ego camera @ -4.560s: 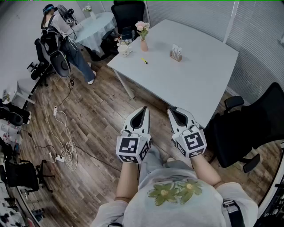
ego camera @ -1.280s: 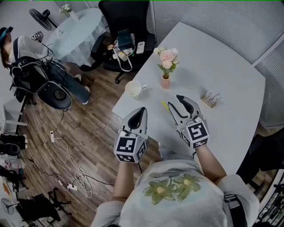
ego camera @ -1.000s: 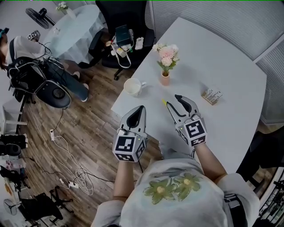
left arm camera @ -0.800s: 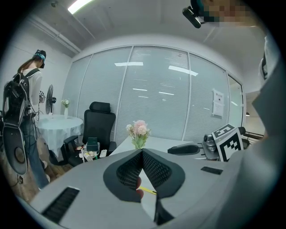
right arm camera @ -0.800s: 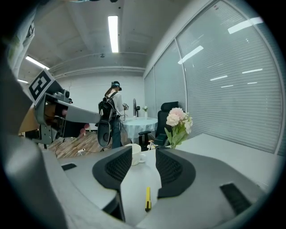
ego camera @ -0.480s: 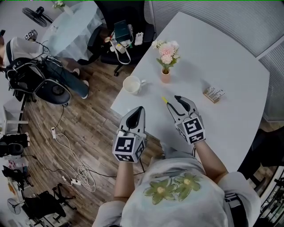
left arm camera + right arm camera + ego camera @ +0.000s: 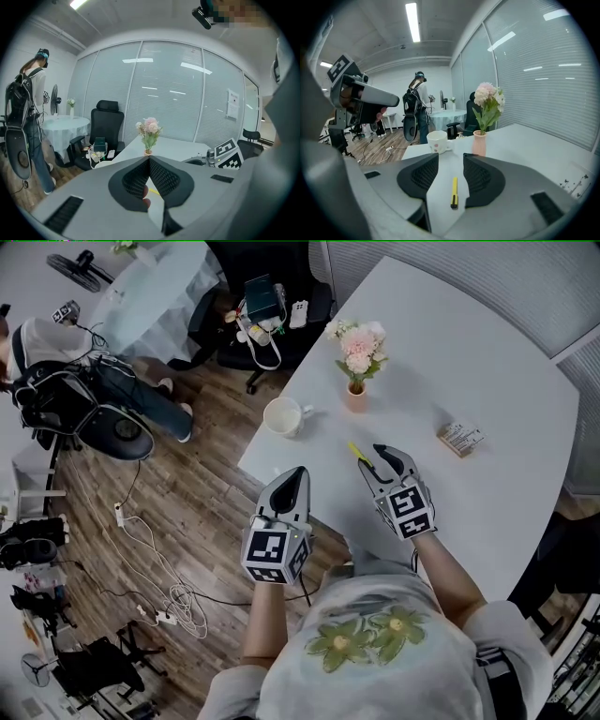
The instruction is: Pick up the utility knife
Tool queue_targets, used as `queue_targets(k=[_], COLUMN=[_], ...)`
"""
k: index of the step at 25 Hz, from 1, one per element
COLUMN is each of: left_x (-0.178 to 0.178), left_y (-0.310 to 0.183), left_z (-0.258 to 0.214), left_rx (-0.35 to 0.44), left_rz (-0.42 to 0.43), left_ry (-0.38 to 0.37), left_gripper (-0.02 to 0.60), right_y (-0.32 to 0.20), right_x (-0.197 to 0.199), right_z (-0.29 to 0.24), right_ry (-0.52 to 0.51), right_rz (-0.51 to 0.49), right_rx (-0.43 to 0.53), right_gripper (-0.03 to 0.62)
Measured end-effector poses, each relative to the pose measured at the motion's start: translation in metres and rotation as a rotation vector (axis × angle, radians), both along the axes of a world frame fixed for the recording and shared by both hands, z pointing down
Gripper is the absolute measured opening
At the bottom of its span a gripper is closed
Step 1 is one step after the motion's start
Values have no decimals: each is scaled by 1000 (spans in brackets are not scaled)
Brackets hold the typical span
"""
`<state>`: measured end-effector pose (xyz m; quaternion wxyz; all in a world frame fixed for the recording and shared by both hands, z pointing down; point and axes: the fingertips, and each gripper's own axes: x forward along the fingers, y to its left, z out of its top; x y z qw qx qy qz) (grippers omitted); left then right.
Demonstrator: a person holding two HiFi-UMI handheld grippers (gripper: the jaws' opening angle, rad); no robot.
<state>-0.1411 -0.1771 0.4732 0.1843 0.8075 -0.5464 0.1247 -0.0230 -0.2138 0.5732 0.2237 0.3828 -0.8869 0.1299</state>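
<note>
– Where is the utility knife found?
– The yellow utility knife [image 7: 453,192] is seen lying flat on the white desk [image 7: 487,381], near its edge. It is framed by the gap of the right gripper [image 7: 450,156], whose jaws are held apart and are not touching it.
– And the left gripper?
– The left gripper [image 7: 149,158] is held off the desk, above the wooden floor [image 7: 206,521], its jaws pressed together on nothing. A cup [image 7: 281,416] and a vase of pink flowers [image 7: 355,397] are set beyond the knife.
</note>
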Motion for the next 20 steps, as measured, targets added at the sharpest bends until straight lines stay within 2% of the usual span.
queue_targets(k=[20], left_x=[-1], left_y=[-6], left_z=[21], left_rx=[-50], left_rz=[-10], left_ry=[-26], left_gripper=[9], right_y=[-2], right_x=[0], right_z=[70], right_ry=[106], right_rz=[-40], right_rx=[-95], right_gripper=[170])
